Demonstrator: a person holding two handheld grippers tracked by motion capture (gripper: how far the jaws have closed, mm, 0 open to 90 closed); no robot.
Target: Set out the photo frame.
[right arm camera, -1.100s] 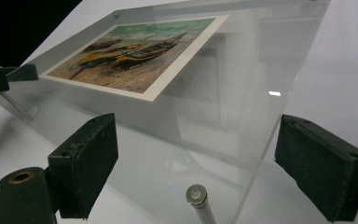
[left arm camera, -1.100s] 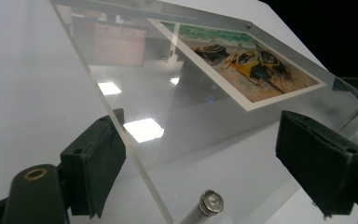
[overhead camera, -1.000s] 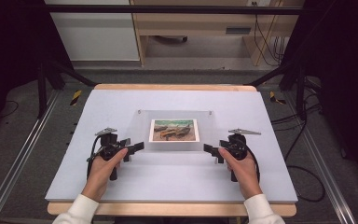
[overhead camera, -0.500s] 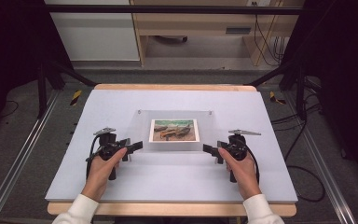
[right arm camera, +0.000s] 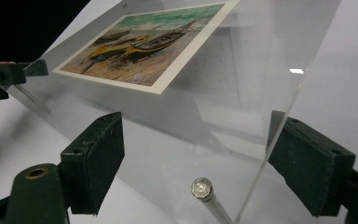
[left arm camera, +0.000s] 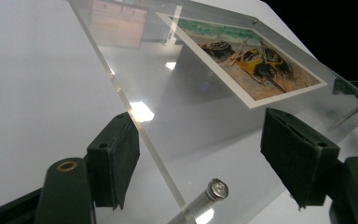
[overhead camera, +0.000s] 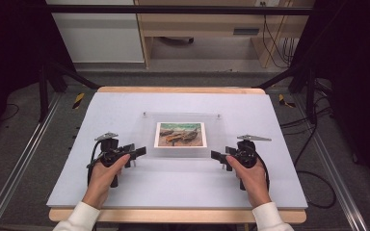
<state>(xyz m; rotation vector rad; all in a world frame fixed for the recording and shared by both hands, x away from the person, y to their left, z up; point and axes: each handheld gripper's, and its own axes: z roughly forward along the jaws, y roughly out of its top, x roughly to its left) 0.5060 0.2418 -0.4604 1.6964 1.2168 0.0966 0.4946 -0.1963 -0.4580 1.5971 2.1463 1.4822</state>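
A clear acrylic photo frame (overhead camera: 149,139) lies flat mid-table on short metal standoffs (left arm camera: 216,189), holding a picture of beached boats (overhead camera: 180,134). My left gripper (overhead camera: 136,151) is at its near left corner and my right gripper (overhead camera: 218,156) at its near right corner. In the left gripper view the corner and the picture (left arm camera: 251,60) lie between the left gripper's (left arm camera: 200,158) jaws, which have just been closing; the pads do not press it. The right gripper view shows the other corner and a standoff (right arm camera: 201,188) inside the right gripper's (right arm camera: 196,163) jaws, which have also narrowed and stand open.
The white tabletop (overhead camera: 173,187) has a wooden rim at front and back. Metal rails (overhead camera: 19,159) run along both sides. Black stand legs (overhead camera: 53,72) and cables (overhead camera: 313,130) lie beyond the far corners. A wooden cabinet (overhead camera: 197,24) stands behind.
Both hands and the frame keep their places. The left gripper's jaws look slightly narrower around the corner.
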